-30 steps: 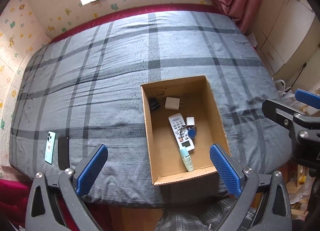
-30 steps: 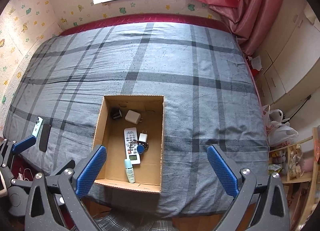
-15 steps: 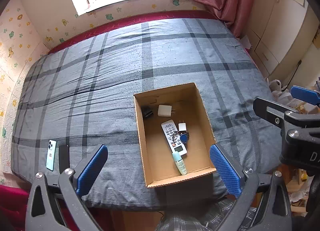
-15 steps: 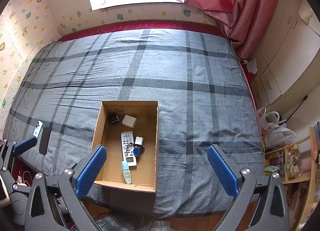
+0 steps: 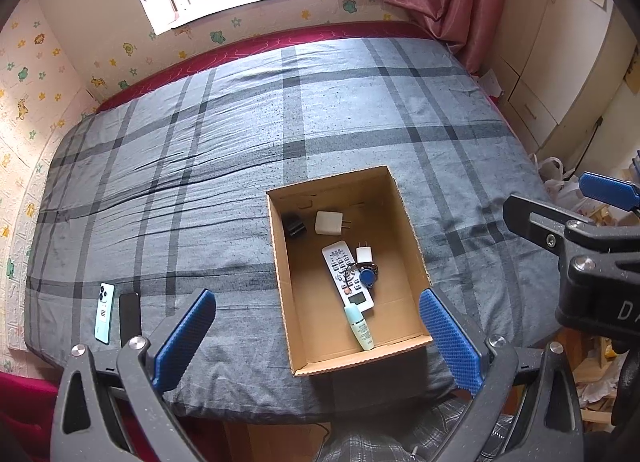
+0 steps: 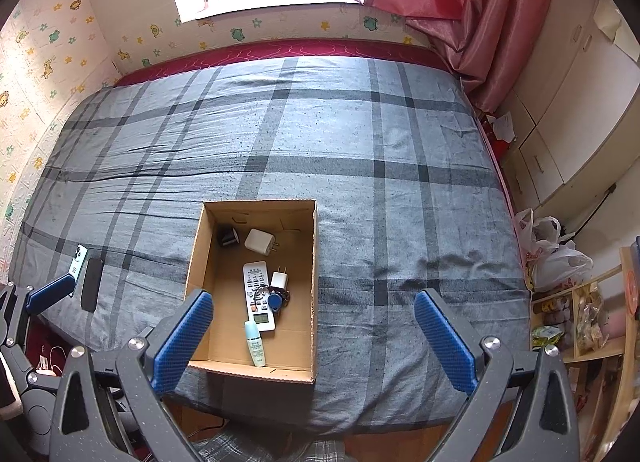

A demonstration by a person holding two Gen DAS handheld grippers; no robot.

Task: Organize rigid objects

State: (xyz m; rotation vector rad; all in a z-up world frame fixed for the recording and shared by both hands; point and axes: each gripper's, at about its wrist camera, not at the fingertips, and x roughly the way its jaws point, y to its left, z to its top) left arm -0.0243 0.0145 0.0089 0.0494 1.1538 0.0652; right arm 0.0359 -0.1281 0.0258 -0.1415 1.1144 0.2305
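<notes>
Bed [image 5: 360, 110]: grey plaid cover. Cardboard box [image 5: 408, 218]: near front edge, holding remote [image 5: 347, 276], two white chargers, black plug, blue key fob [image 5: 368, 277], small tube [image 5: 360, 327]. Two phones [image 5: 116, 316]: side by side at left edge. Left claw [image 5: 316, 338], right claw [image 6: 312, 338]: both wide, empty, well above box.

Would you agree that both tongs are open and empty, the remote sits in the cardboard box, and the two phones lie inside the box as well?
Not quite: the two phones lie on the bedspread to the left of the cardboard box, not inside it, as the left wrist view shows. The rest holds: the left tongs and right tongs are open and empty, and the remote sits in the box.
</notes>
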